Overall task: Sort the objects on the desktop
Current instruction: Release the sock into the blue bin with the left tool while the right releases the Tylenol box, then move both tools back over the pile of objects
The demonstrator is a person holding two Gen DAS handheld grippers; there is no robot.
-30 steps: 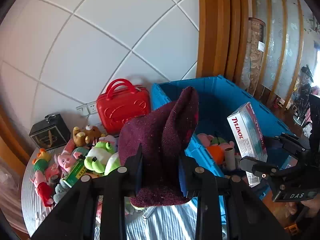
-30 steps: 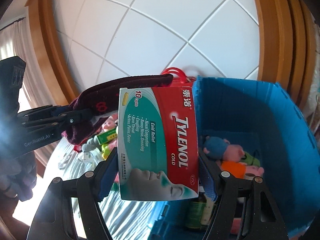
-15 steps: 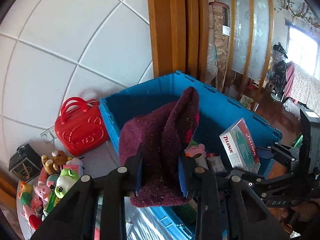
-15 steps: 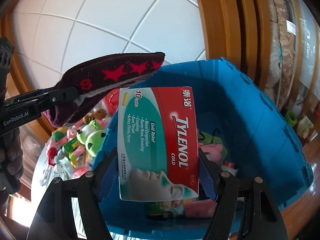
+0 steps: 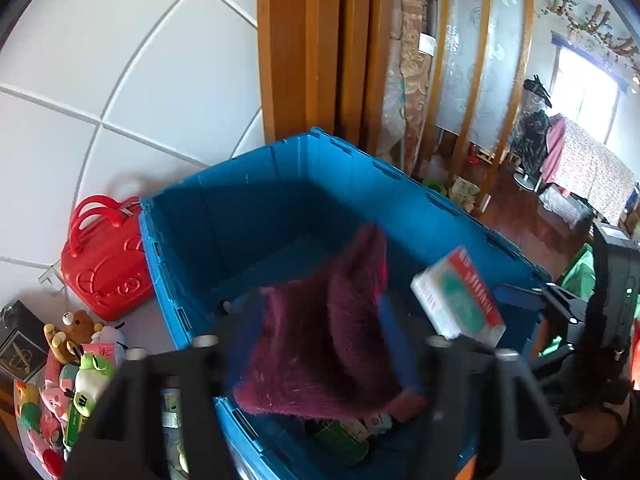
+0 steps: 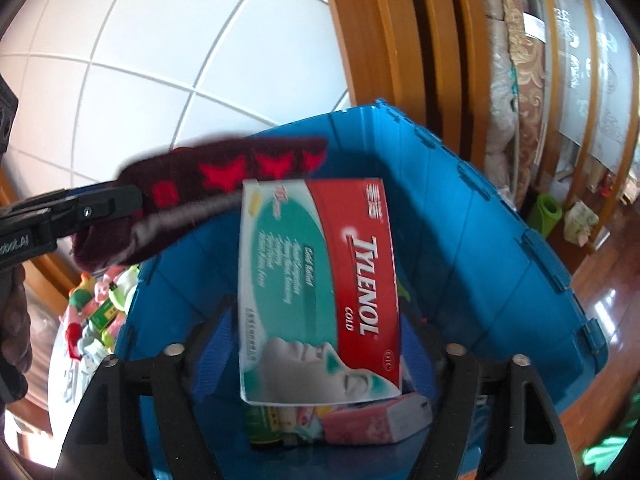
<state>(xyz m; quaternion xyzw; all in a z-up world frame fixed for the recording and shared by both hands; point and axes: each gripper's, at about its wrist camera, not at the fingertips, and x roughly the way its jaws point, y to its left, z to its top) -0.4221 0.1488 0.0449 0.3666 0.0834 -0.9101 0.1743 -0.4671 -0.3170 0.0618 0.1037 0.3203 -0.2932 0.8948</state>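
Note:
A maroon sock [image 5: 320,340] with red stars hangs blurred between the fingers of my left gripper [image 5: 316,320], over the blue bin [image 5: 260,208]. The jaws are opening and the pads stand off the sock. In the right wrist view a Tylenol box [image 6: 320,280] tilts, slightly blurred, between the jaws of my right gripper [image 6: 316,332], which are opening wide with a gap at the left pad [image 6: 216,344]. It hangs over the blue bin [image 6: 480,248]. Each view shows the other gripper: the right gripper [image 5: 520,300] by its Tylenol box [image 5: 456,296], the left gripper [image 6: 120,200] with the sock [image 6: 224,176].
Inside the bin lie a pink box [image 6: 376,420], a green bottle [image 6: 264,420] and other small items. Left of the bin stand a red bag [image 5: 106,264], several plush toys [image 5: 84,360] and a black box [image 5: 18,344]. A wooden frame [image 5: 320,60] rises behind.
Both grippers have swung from beside the toys to above the bin. Their jaws have widened, and the sock and the Tylenol box have come loose and tipped downward.

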